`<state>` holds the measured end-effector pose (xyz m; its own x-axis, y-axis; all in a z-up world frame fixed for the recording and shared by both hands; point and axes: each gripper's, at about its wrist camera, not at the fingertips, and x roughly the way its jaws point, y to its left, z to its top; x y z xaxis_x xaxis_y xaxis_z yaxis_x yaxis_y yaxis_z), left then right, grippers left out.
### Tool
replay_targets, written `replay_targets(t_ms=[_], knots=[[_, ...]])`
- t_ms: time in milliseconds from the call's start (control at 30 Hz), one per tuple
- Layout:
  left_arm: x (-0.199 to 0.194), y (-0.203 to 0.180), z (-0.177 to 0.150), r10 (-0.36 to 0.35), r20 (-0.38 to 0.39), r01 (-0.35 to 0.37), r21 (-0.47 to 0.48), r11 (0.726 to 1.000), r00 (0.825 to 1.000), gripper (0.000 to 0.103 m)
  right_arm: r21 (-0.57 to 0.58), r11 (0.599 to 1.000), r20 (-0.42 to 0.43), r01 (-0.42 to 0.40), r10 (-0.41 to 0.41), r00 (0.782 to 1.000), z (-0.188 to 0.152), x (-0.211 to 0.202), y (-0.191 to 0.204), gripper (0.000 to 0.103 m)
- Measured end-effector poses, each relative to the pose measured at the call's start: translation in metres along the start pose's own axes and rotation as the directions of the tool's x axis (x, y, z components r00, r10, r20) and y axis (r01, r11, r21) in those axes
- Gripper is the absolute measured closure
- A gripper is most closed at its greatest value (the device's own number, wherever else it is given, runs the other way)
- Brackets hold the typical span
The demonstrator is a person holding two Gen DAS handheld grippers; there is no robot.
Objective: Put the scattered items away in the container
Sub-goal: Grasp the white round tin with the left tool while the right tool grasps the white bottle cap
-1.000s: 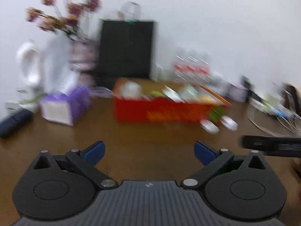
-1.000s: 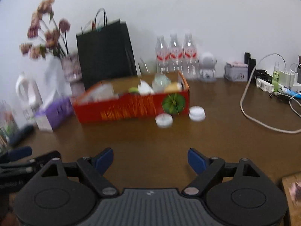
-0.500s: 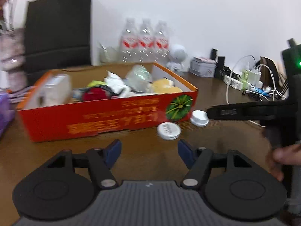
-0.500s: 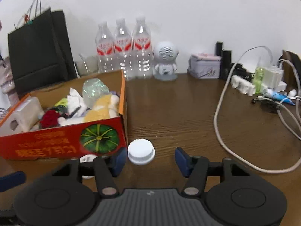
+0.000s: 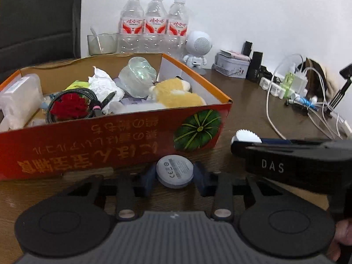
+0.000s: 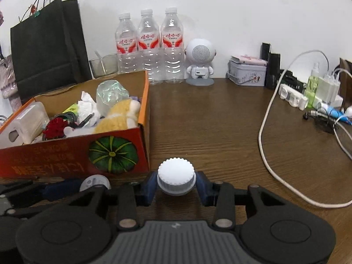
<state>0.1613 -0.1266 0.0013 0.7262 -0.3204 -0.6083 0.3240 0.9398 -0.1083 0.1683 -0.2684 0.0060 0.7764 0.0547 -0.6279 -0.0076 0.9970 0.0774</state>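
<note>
A red and orange cardboard box (image 5: 88,147) stands on the brown table, holding a plush toy, tissue, a cable and other items. In the left wrist view, my left gripper (image 5: 175,176) is closing, its blue pads touching both sides of a flat grey round disc (image 5: 175,169) in front of the box. My right gripper (image 6: 176,182) is closing too, pads against a white ribbed round cap (image 6: 176,173) by the box's corner (image 6: 143,154). Both objects rest on the table. The disc (image 6: 94,181) also shows at the lower left of the right wrist view.
Three water bottles (image 6: 149,44), a white robot-shaped speaker (image 6: 200,63), a tin (image 6: 246,74) and a black paper bag (image 6: 48,48) line the wall. A power strip (image 6: 292,94) and a white cable (image 6: 266,145) lie to the right. A glass (image 5: 102,44) stands behind the box.
Both grippers swung right and came down toward the box front. Their jaws narrowed from wide apart onto the disc and the cap, which now sit between the pads.
</note>
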Motion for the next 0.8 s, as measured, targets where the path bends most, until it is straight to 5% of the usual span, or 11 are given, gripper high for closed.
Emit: replay_targets(t_ms=[100, 133, 200, 400, 467, 500, 533, 567, 600, 800], knots=[[-0.006, -0.005, -0.005, 0.020, 0.028, -0.022, 0.046, 0.999, 0.999, 0.068, 0.014, 1.000, 0.008, -0.015, 0.015, 1.000, -0.001, -0.001, -0.002, 0.065], [-0.009, -0.006, -0.006, 0.026, 0.043, -0.028, 0.054, 0.998, 0.999, 0.085, 0.012, 1.000, 0.016, -0.019, 0.018, 1.000, -0.001, -0.002, -0.002, 0.065], [-0.016, -0.005, -0.005, 0.039, 0.043, -0.042, 0.057, 0.997, 0.998, 0.101, 0.009, 0.999, 0.031, -0.035, 0.034, 0.999, 0.001, -0.004, -0.001, 0.066], [-0.033, 0.010, -0.019, 0.045, 0.001, -0.045, 0.017, 0.999, 0.999, 0.101, -0.011, 0.998, 0.065, -0.066, 0.067, 0.996, 0.002, -0.017, 0.004, 0.066], [-0.043, 0.009, -0.022, 0.022, 0.017, -0.022, 0.017, 1.000, 1.000, 0.097, -0.005, 0.998, 0.090, -0.070, 0.070, 0.993, 0.001, -0.027, 0.005, 0.065], [-0.048, 0.007, -0.021, 0.016, 0.038, -0.016, 0.020, 1.000, 0.999, 0.080, 0.000, 0.997, 0.103, -0.075, 0.075, 0.992, 0.000, -0.032, 0.005, 0.065], [-0.048, 0.003, -0.019, 0.008, 0.053, -0.009, 0.028, 1.000, 0.999, 0.047, 0.007, 0.997, 0.110, -0.074, 0.073, 0.991, -0.002, -0.035, 0.005, 0.065], [-0.046, -0.001, -0.016, -0.007, 0.064, 0.004, 0.042, 0.999, 0.998, 0.035, 0.008, 0.998, 0.112, -0.068, 0.066, 0.992, -0.004, -0.038, 0.006, 0.065], [-0.042, -0.005, -0.012, -0.018, 0.072, 0.015, 0.049, 0.999, 0.997, 0.031, 0.007, 0.998, 0.116, -0.062, 0.061, 0.991, -0.006, -0.042, 0.006, 0.065], [0.001, -0.021, 0.000, 0.047, -0.008, -0.047, 0.046, 0.998, 0.999, 0.045, 0.034, 0.995, 0.155, -0.089, 0.083, 0.984, -0.016, -0.073, 0.000, 0.066]])
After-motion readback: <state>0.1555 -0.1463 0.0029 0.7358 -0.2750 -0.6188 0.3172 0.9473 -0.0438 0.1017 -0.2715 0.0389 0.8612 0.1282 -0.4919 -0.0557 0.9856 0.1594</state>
